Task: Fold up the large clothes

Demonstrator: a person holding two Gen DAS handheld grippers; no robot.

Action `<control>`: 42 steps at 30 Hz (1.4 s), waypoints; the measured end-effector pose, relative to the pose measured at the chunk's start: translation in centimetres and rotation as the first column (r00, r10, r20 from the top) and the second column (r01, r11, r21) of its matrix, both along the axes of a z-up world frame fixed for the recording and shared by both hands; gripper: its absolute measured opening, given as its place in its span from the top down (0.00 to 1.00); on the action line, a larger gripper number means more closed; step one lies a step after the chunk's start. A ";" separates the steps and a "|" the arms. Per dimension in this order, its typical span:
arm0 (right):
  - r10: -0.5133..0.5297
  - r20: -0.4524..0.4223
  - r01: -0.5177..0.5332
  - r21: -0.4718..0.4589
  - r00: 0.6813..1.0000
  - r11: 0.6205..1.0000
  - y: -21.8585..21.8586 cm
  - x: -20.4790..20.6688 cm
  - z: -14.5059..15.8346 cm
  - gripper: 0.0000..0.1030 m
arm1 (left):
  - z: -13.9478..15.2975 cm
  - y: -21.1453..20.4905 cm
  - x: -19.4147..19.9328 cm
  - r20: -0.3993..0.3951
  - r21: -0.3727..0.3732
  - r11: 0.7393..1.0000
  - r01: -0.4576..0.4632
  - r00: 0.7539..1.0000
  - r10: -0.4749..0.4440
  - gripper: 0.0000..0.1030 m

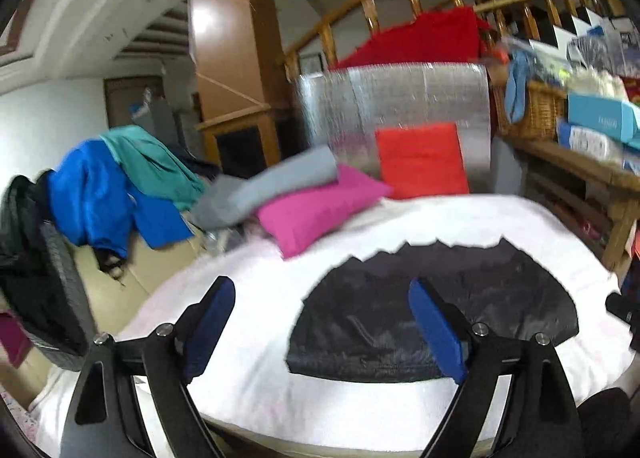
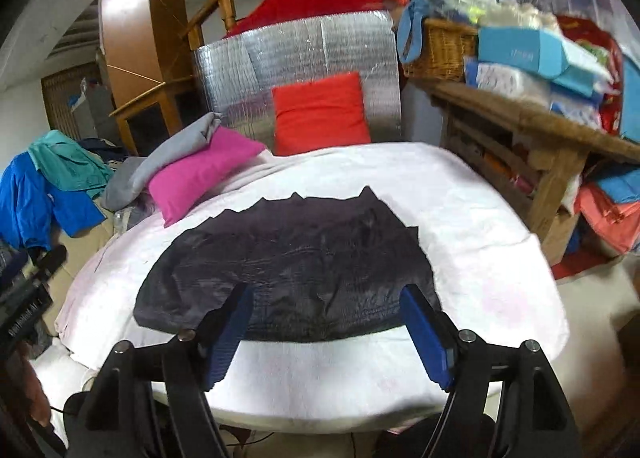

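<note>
Hovering claws (image 1: pixel 322 322) (image 2: pixel 326 328), parted, above dark garment (image 2: pixel 288 270)

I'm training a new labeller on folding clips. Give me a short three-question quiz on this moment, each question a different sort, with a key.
1. True or false: the dark garment lies flat on the white cover.
2. Multiple choice: what lies on top of the pink cushion? A) grey cloth B) a basket C) a blue box
3. Fill in: the jaws of the left gripper and the right gripper are both ____, with nothing held.

Key: 1 true; 2 A, the grey cloth; 3 open.
</note>
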State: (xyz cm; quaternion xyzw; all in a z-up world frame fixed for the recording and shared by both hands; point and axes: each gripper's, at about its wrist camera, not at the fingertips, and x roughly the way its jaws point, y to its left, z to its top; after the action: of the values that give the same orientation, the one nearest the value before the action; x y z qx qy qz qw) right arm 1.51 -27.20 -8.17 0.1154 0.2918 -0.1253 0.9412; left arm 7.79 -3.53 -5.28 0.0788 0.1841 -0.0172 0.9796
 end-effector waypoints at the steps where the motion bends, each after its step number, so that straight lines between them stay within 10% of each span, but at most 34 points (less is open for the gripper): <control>1: 0.006 0.004 -0.006 0.001 1.000 1.000 0.6 -0.8 0.6 0.24 | 0.8 0.3 -0.8 0.016 0.000 1.000 -0.010 1.000 0.010 0.13; 14: 0.034 0.042 -0.034 0.003 0.999 0.999 6.1 -7.1 4.5 0.23 | 7.1 2.7 -9.0 0.118 -0.034 0.999 -0.030 0.992 0.033 0.09; 42: 0.006 0.085 -0.007 0.007 0.996 1.000 7.4 -9.2 5.8 0.23 | 8.7 2.6 -12.9 0.178 -0.005 1.000 -0.018 0.984 0.019 0.06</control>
State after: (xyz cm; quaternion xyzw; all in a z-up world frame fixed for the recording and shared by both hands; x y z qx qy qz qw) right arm -7.71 -19.84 -2.33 0.1233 0.2522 -0.1161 0.9527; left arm -5.12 -0.91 3.43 0.0767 0.0964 -0.0013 0.9924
